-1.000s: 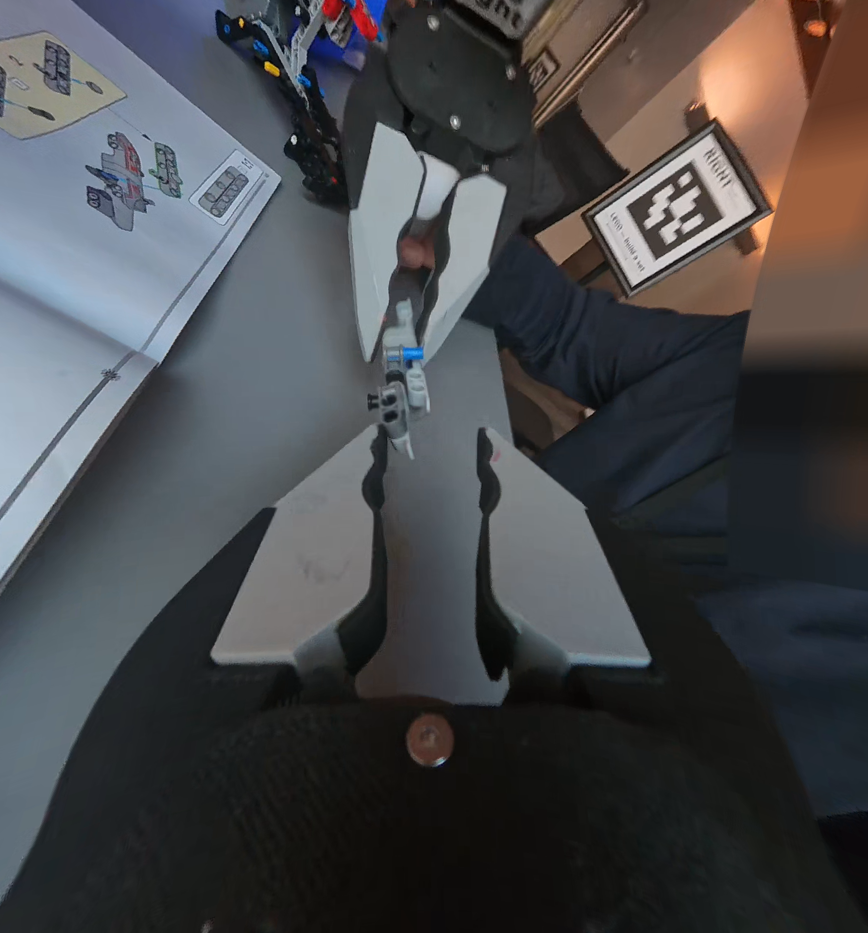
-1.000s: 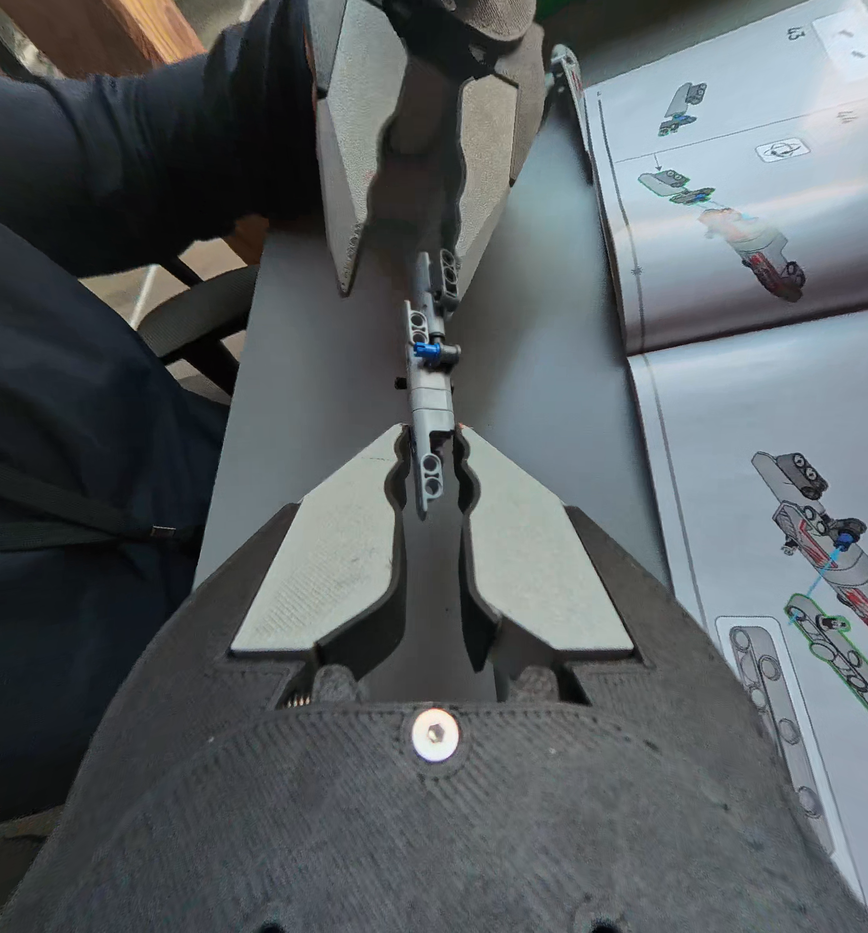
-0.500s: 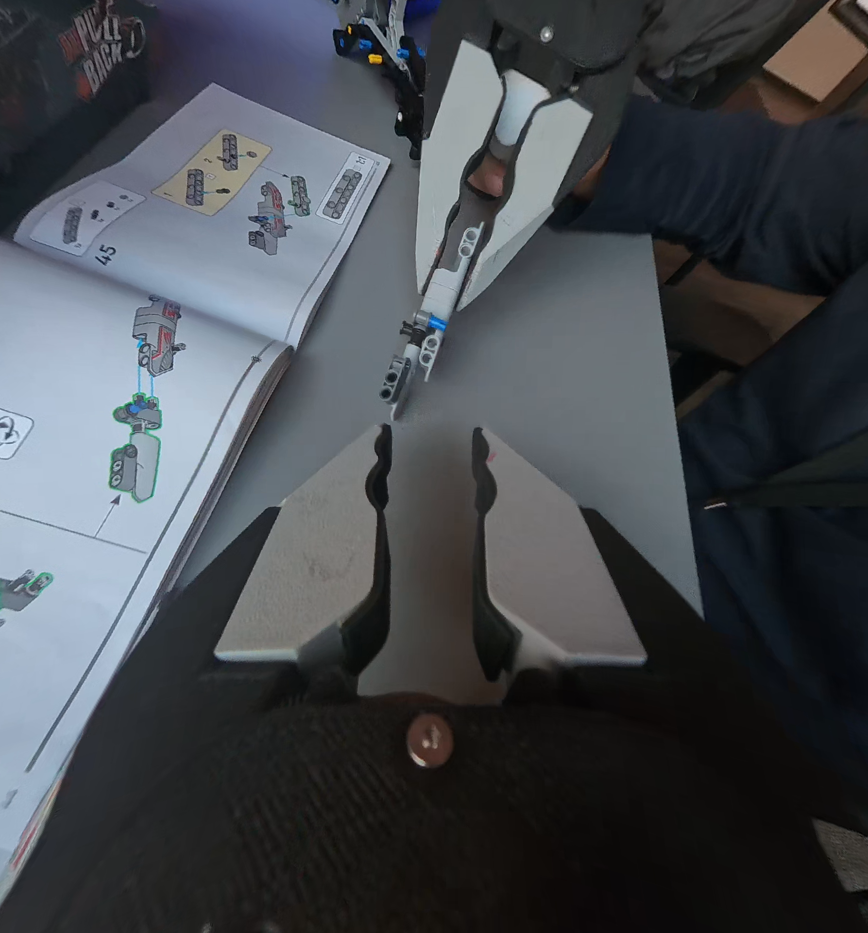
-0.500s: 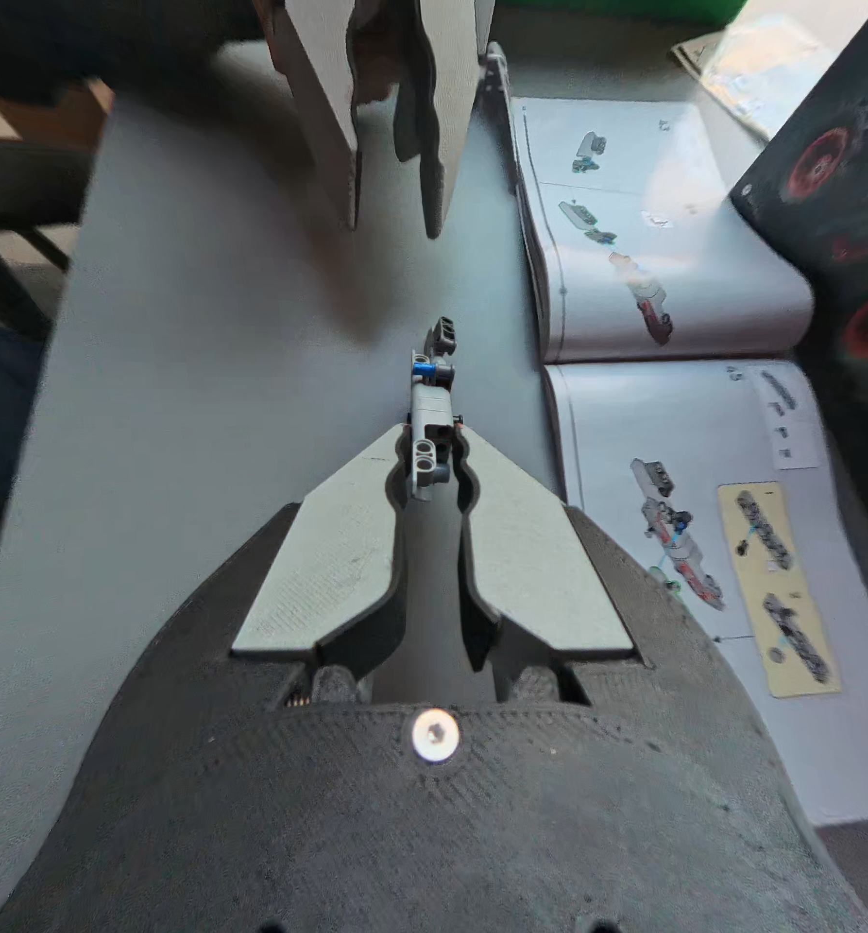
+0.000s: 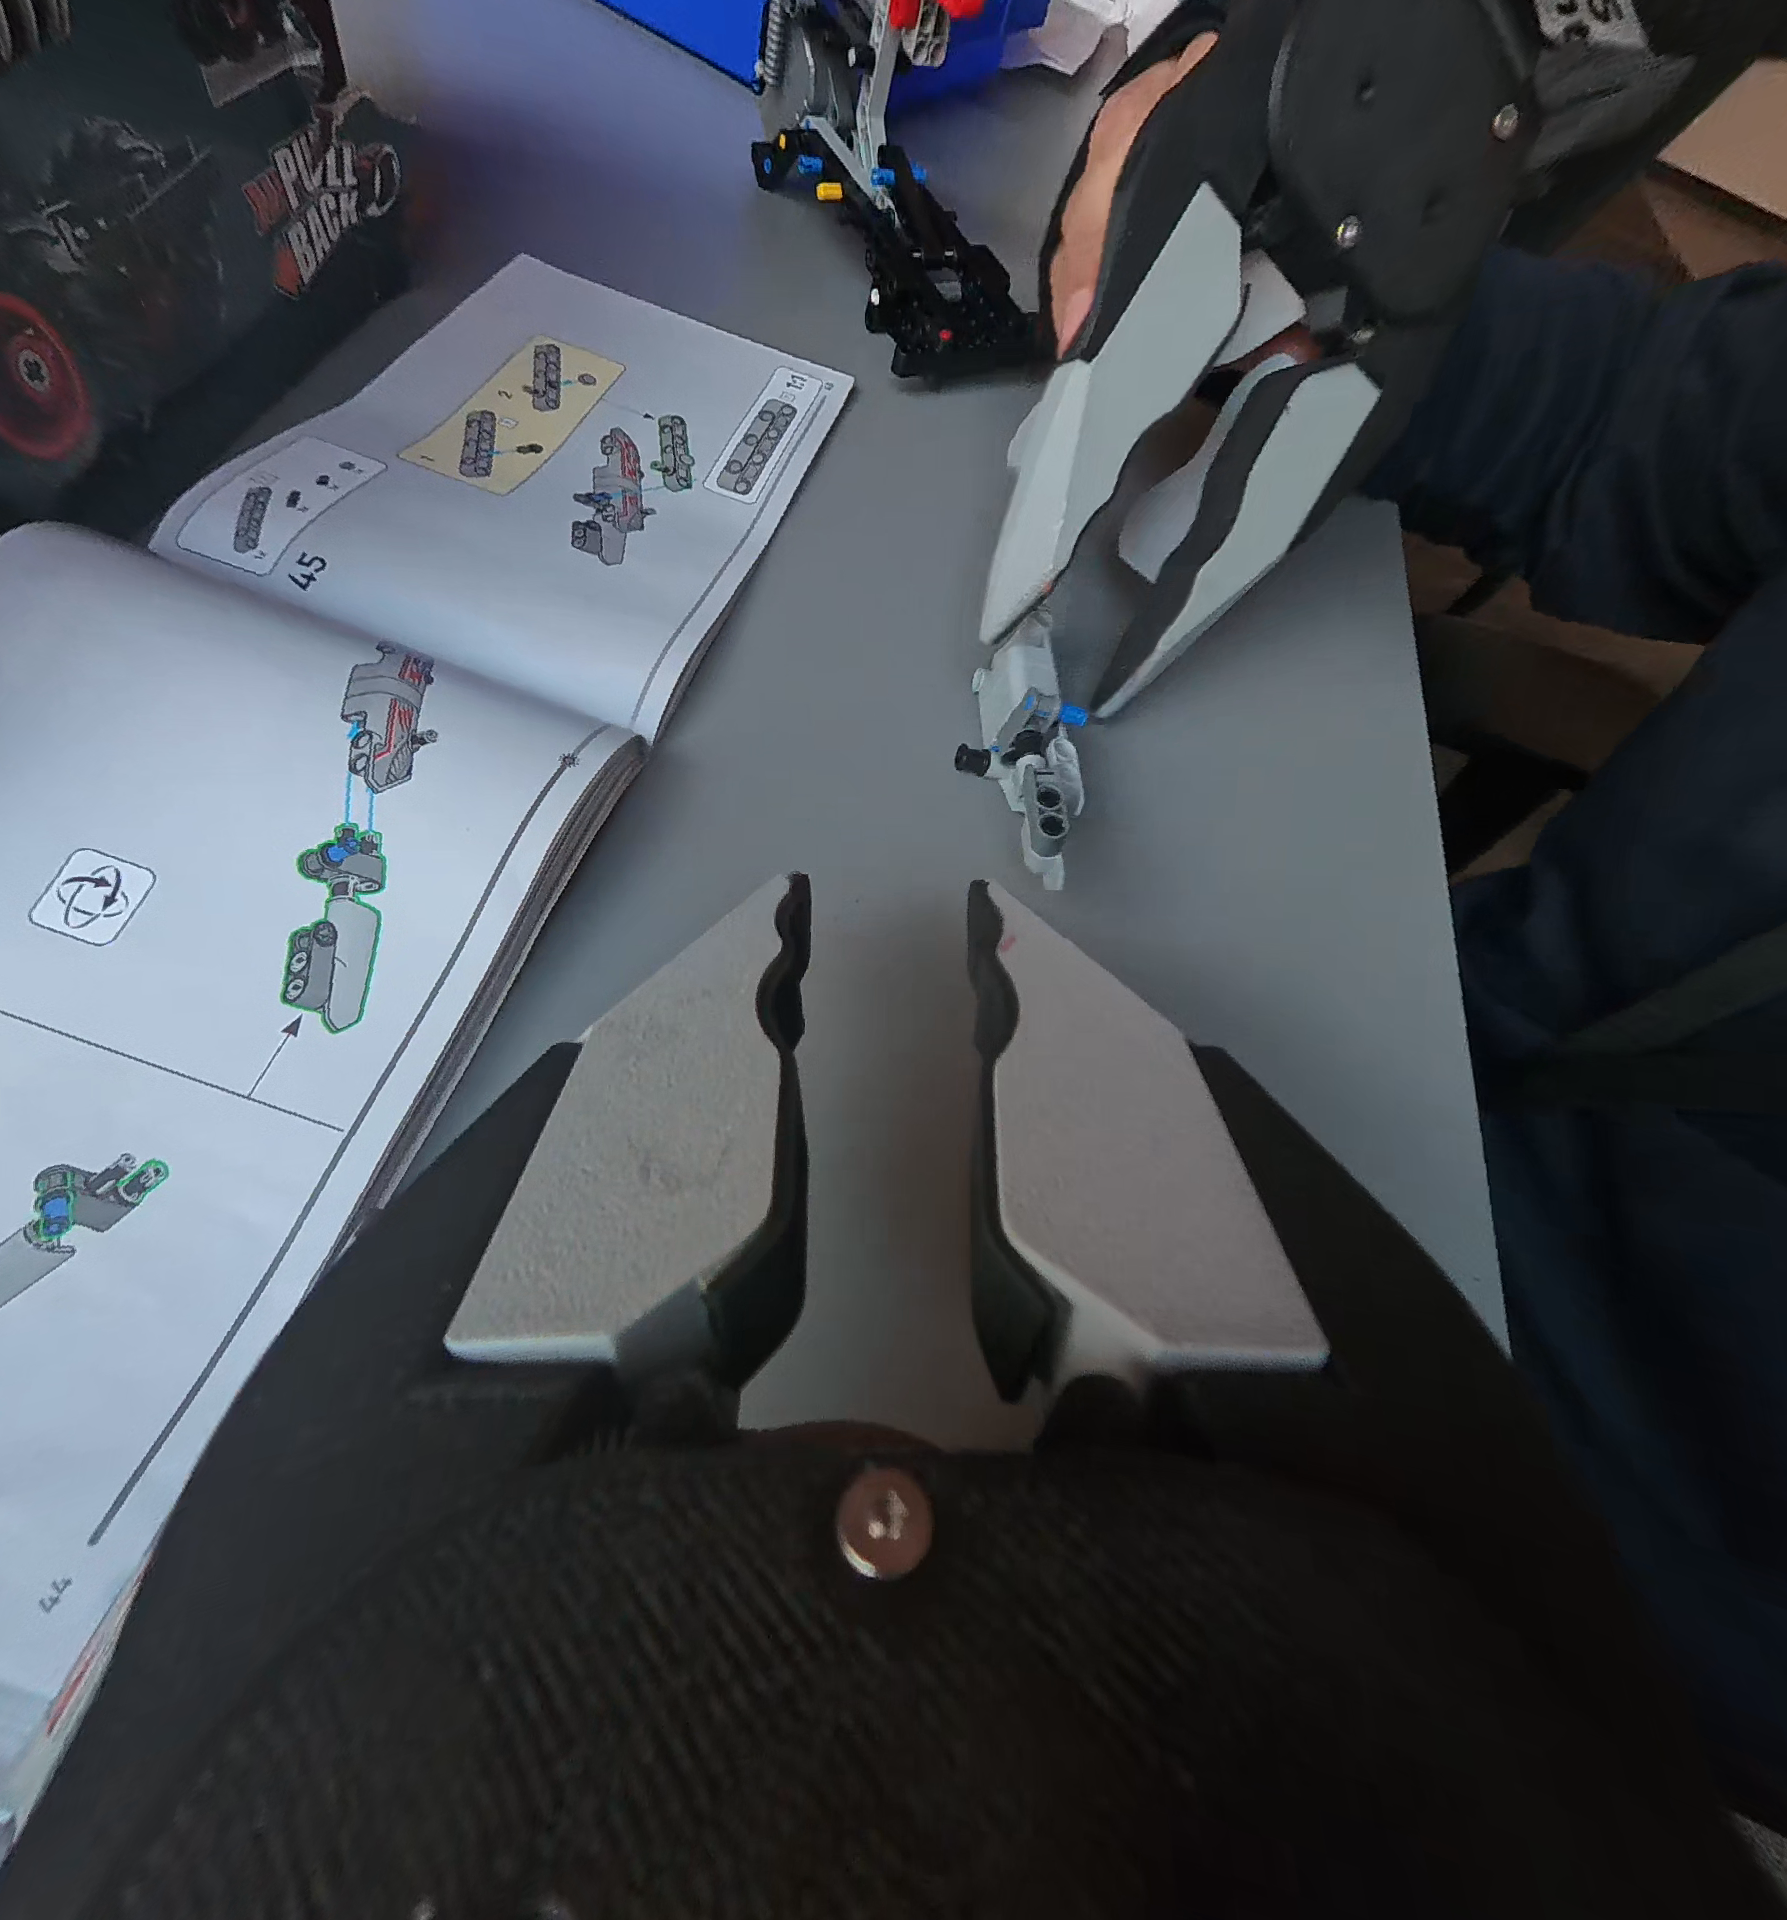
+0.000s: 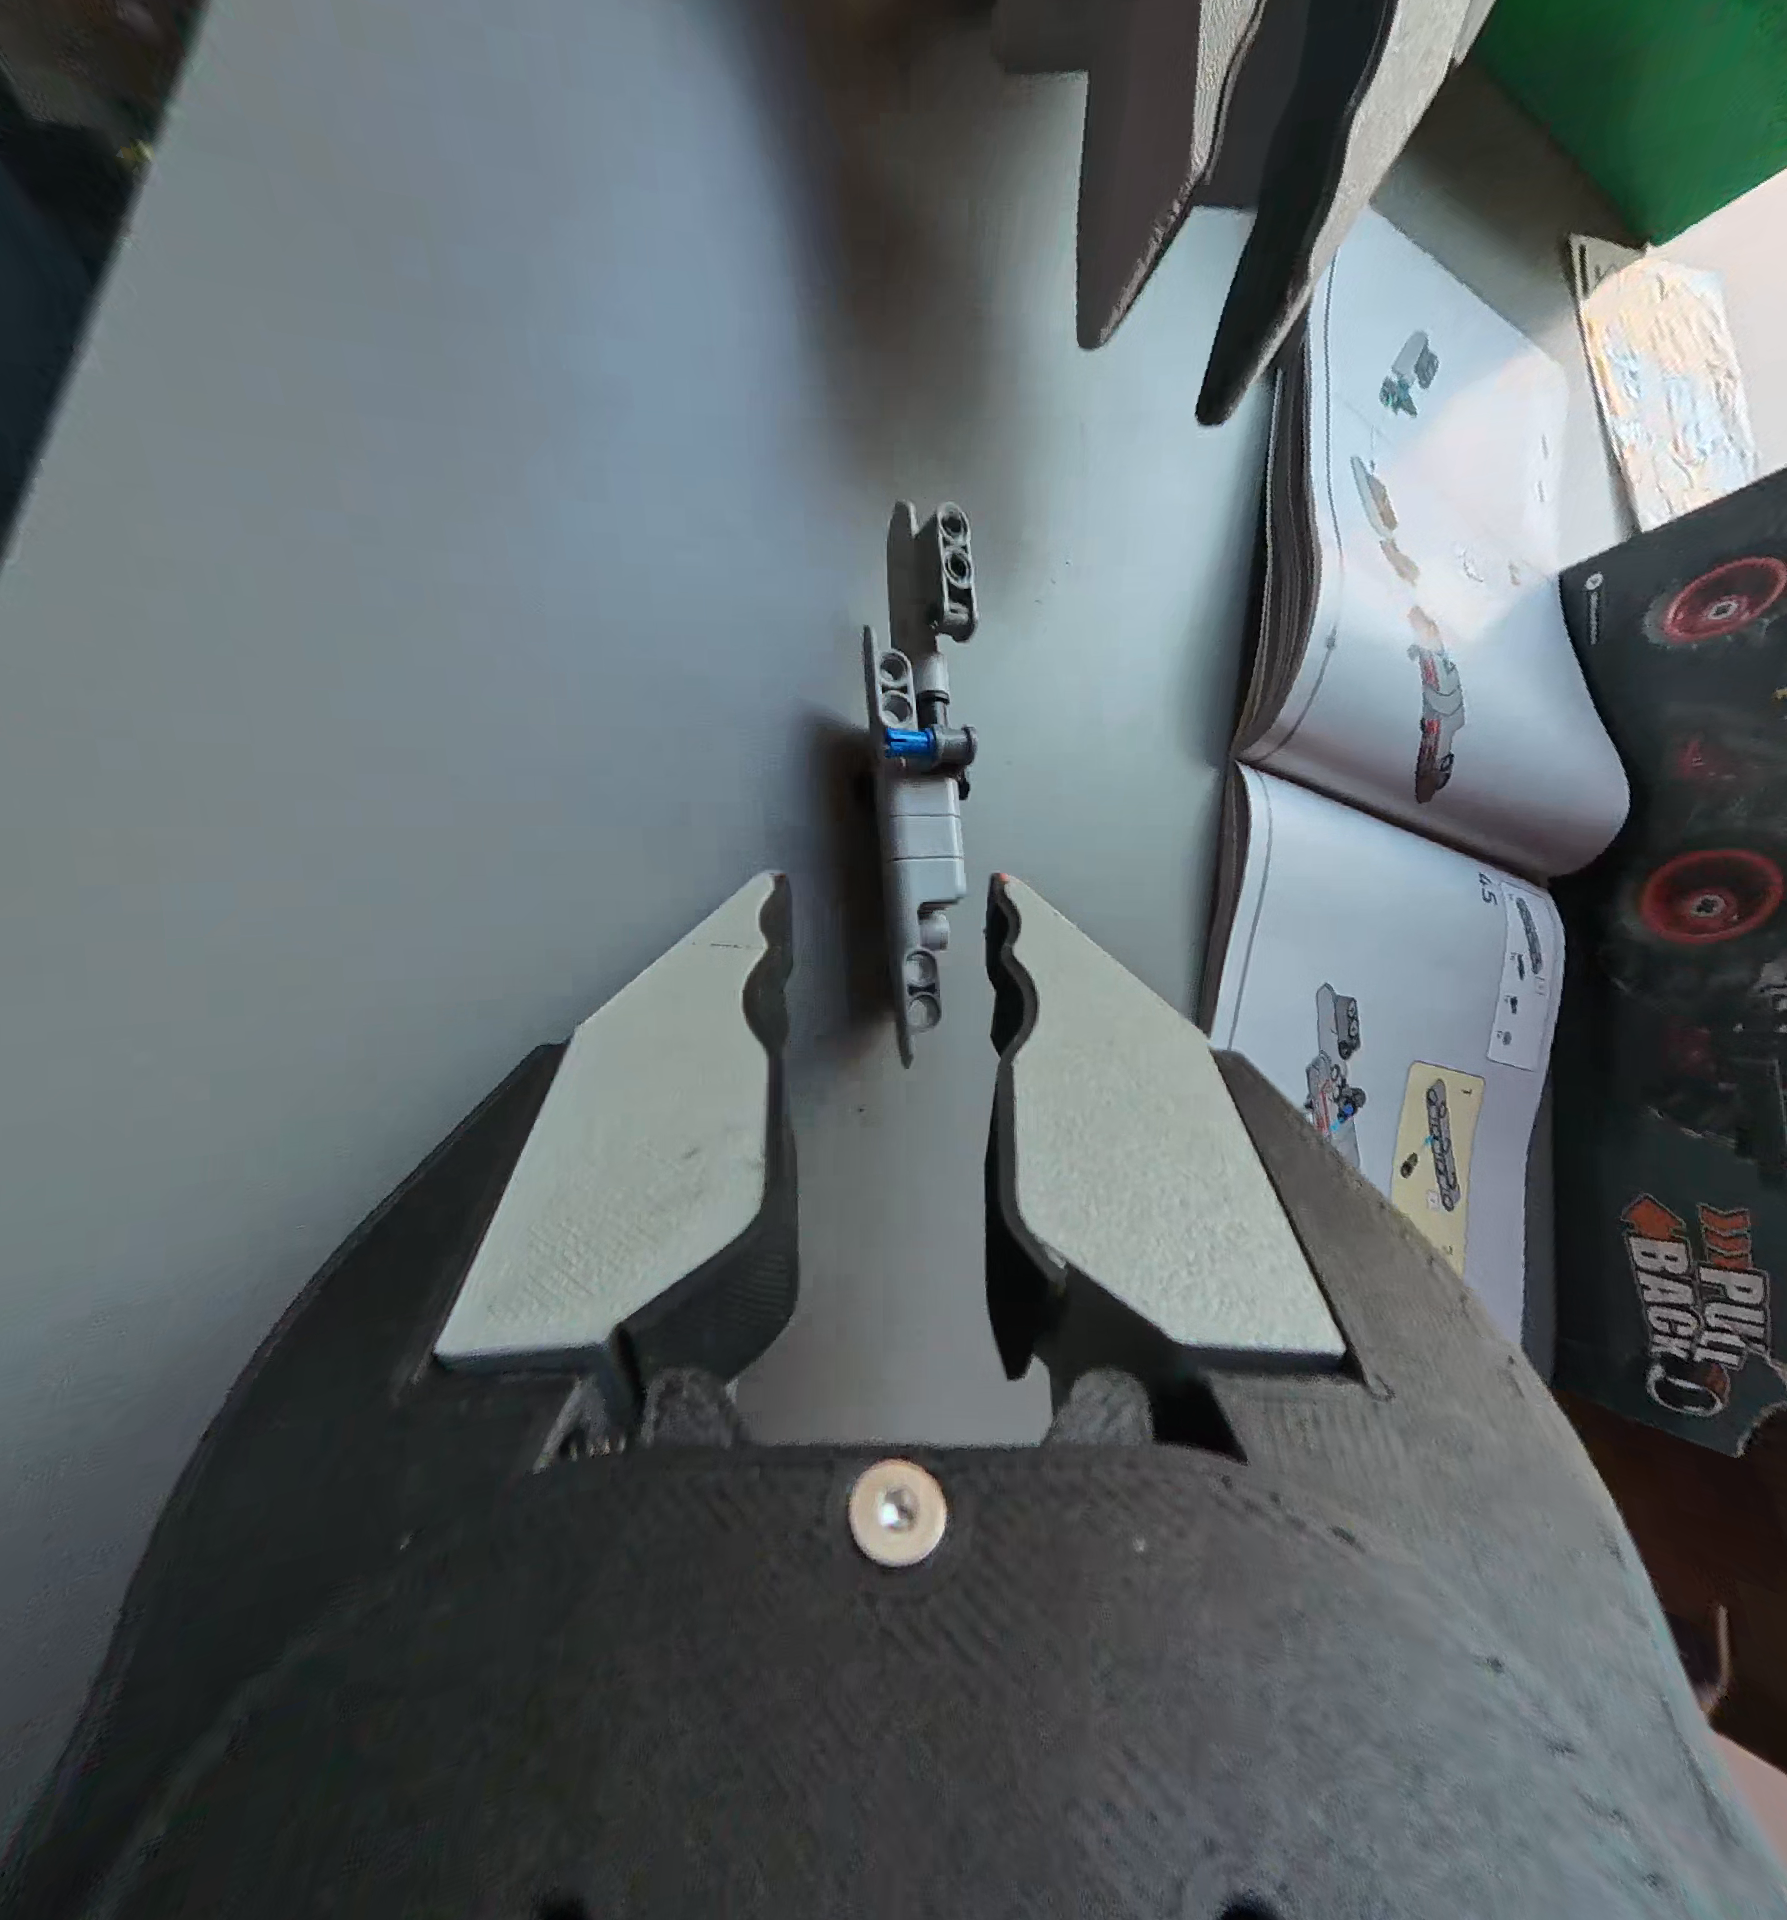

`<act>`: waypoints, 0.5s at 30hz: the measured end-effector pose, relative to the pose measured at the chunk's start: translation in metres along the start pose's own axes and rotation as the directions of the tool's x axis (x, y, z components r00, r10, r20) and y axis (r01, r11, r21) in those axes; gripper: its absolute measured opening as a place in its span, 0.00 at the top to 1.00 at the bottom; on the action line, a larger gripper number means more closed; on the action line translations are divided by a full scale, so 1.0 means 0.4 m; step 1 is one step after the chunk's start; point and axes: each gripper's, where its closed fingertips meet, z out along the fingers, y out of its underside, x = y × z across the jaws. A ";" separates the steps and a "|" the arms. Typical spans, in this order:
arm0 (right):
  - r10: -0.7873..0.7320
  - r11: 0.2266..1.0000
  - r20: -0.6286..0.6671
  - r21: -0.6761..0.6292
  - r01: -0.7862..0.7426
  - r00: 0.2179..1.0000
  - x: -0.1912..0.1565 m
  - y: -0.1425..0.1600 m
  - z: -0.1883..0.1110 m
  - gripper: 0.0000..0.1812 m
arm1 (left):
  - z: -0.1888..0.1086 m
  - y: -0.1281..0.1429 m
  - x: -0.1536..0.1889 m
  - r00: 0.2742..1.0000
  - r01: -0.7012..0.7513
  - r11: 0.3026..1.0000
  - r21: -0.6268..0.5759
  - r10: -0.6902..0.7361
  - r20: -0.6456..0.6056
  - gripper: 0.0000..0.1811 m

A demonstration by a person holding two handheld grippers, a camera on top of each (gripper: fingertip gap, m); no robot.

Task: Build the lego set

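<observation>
- Right gripper [image 6: 889,894] is spread open, holding nothing; the grey lego sub-assembly [image 6: 920,790] (blue pin in it) lies on the grey table [image 6: 453,520], its near end between the fingertips.
- Left gripper [image 5: 889,899] gapes empty too, near the open instruction booklet [image 5: 245,831].

The grey desk [image 5: 1232,935] is long and narrow with a matte top. Along one long edge a person sits close, their navy trousers [image 5: 1699,1039] just past the rim and a navy sleeve [image 5: 1595,436] reaching over that edge. A blue bin [image 5: 930,62] stands at the far edge. By another corner a green box [image 6: 1647,104] sits, with a crinkled clear wrapper [image 6: 1668,384] lying just beside it.
</observation>
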 end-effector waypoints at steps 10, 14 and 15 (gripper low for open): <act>0.366 0.871 -0.035 0.364 -0.329 0.930 0.148 -0.037 -0.181 0.68 | -0.005 -0.012 -0.013 0.998 -0.034 0.999 0.018 0.033 0.047 0.86; 0.453 0.811 -0.113 0.464 -0.356 0.884 0.208 -0.017 -0.246 0.61 | -0.005 -0.013 -0.017 0.998 -0.029 0.999 0.023 0.028 0.051 0.86; 0.474 0.799 -0.140 0.483 -0.358 0.869 0.222 -0.010 -0.255 0.57 | -0.004 -0.014 -0.018 0.998 -0.031 0.999 0.026 0.030 0.051 0.86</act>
